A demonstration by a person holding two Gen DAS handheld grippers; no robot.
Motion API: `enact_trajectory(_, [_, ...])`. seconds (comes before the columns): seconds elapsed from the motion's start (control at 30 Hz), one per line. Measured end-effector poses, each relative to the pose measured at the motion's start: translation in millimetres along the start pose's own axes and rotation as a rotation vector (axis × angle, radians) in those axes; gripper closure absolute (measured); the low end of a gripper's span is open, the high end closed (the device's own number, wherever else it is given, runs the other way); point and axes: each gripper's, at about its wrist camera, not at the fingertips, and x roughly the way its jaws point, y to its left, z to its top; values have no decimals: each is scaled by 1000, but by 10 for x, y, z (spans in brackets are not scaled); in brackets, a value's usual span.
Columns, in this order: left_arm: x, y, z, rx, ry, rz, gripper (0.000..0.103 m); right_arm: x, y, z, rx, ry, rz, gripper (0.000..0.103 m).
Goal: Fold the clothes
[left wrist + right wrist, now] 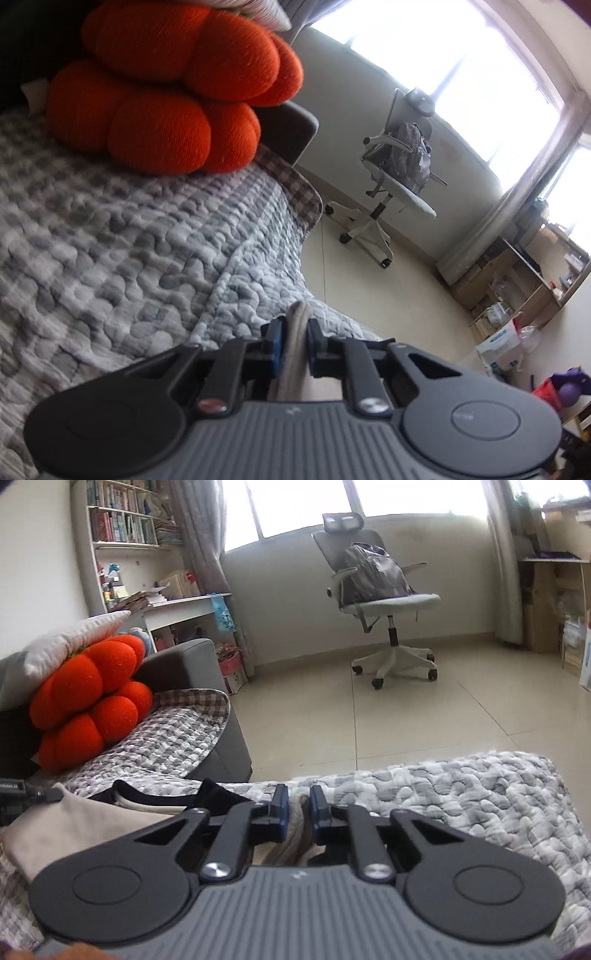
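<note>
I had both tools clamped on the same beige garment (62, 827), one at each side, because a fold goes straight only when two corners travel together. My left gripper (295, 345) pinched a bunched ridge of the cloth between its blue pads, and the fabric ran back between the fingers toward the handle. My right gripper (299, 812) gripped a similar gathered strip, the pads pressed against it from both sides.

The garment lay on the grey checked quilt (461, 805) near the edge of the bed, with the tiled floor just beyond. From the right wrist view I saw most of it spread to the left of my tool: a soft, pale beige body with a black band curving across it, which I took for a collar or trim. It looked thin and limp, creased where I had gathered it, so I judged it would sag between my hands unless I kept it taut.

The orange cushion (162, 92) sat well apart, toward the head of the bed.
</note>
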Motion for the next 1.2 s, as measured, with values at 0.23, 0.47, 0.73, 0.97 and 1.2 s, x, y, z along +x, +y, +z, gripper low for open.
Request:
enact_trajectory(0.23, [14, -22, -1, -3, 8, 15, 88, 82, -108, 48, 99, 45, 16, 55])
enact_trajectory(0.47, [-77, -89, -38, 4, -54, 29, 91, 2, 114, -51, -50, 6, -103, 93])
enact_trajectory(0.73, [-40, -191, 5, 17, -138, 76, 92, 62, 290, 61, -151, -125, -195, 94])
enact_trajectory(0.97, [313, -174, -88, 88, -86, 161, 91, 479, 226, -41, -191, -24, -256, 94])
enact_trajectory(1.2, [323, -119, -45, 45, -54, 167, 82, 551, 226, 0, -196, 83, -264, 90])
